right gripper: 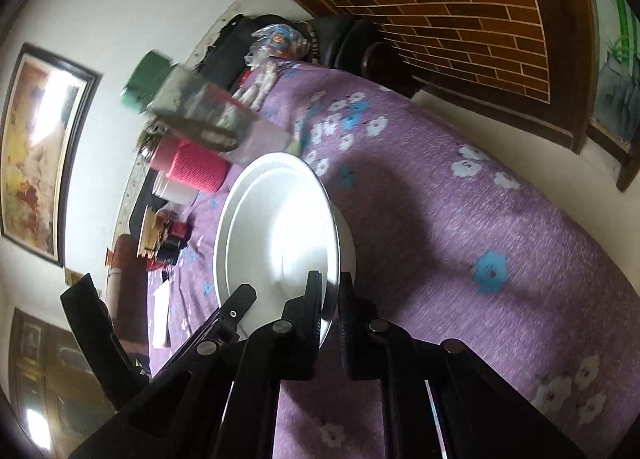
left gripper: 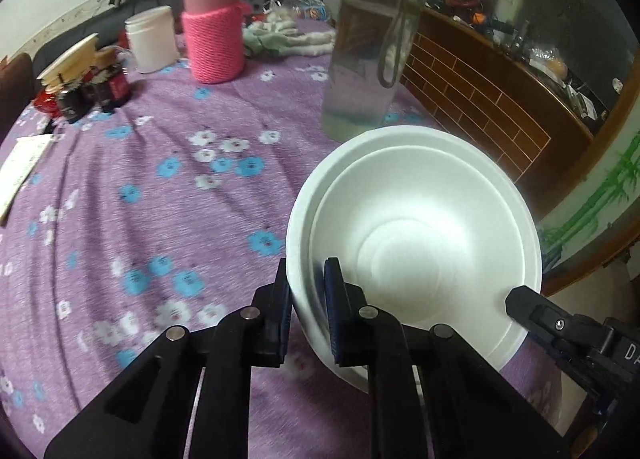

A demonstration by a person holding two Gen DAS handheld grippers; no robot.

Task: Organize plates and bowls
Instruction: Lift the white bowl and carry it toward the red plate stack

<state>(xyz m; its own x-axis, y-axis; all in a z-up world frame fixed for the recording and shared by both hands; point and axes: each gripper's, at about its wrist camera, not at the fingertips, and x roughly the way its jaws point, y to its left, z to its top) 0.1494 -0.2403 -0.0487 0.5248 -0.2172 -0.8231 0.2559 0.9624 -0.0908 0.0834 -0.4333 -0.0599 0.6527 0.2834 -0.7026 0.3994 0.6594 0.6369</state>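
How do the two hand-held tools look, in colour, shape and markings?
Both the left tool and the right tool are matte black, with angular linkage arms, round silver pins at the joints and flat fingers faced with ribbed dark blue pads. White lettering marks the right tool's body.

left wrist: faces 12 o'clock, angled down, close over table [left gripper: 120, 187] | right wrist: rolled, close | shared: stacked bowls [left gripper: 420, 243] [right gripper: 280, 235]

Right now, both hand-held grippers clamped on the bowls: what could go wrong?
1. The left hand-held gripper and right hand-held gripper pinch only the thin rim of the nested white bowls; uneven pulls could bend it or separate the stack.
2. The clear water bottle stands just behind the bowls; a lift away from the person may topple it.
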